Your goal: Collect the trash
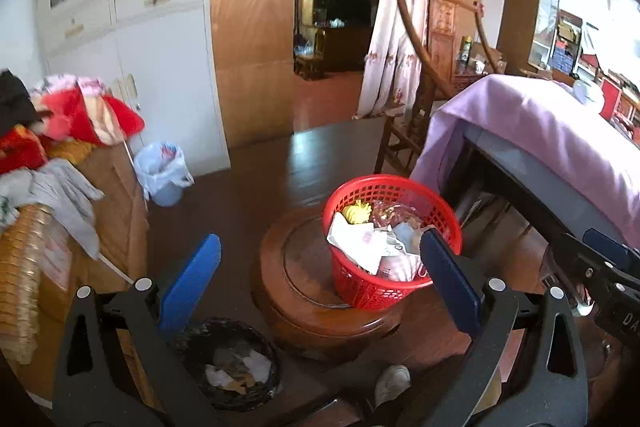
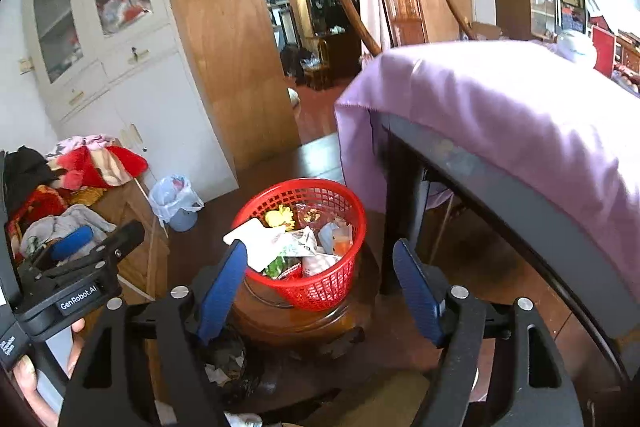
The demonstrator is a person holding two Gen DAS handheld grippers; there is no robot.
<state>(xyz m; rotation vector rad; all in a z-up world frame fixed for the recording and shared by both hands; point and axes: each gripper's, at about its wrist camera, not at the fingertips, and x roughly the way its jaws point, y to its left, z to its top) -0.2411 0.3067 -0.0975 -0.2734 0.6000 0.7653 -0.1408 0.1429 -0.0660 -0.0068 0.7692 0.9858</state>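
A red mesh basket (image 1: 394, 241) (image 2: 304, 239) filled with wrappers, paper and a yellow toy stands on a round wooden stool (image 1: 316, 291) (image 2: 304, 323). Below the stool on the floor sits a black bin (image 1: 230, 363) (image 2: 230, 367) with crumpled paper in it. My left gripper (image 1: 320, 263) is open, its blue fingers spread wide with nothing between them, back from the basket. My right gripper (image 2: 320, 271) is open too, empty, its fingers framing the basket from a distance. Each gripper shows at the edge of the other's view.
A table draped in a purple cloth (image 1: 540, 131) (image 2: 500, 107) stands right of the stool. A wooden chest piled with clothes (image 1: 60, 147) (image 2: 72, 187) is at left. A blue bin lined with a plastic bag (image 1: 162, 173) (image 2: 176, 203) stands by the white cabinet. A wooden chair (image 1: 424, 95) is behind.
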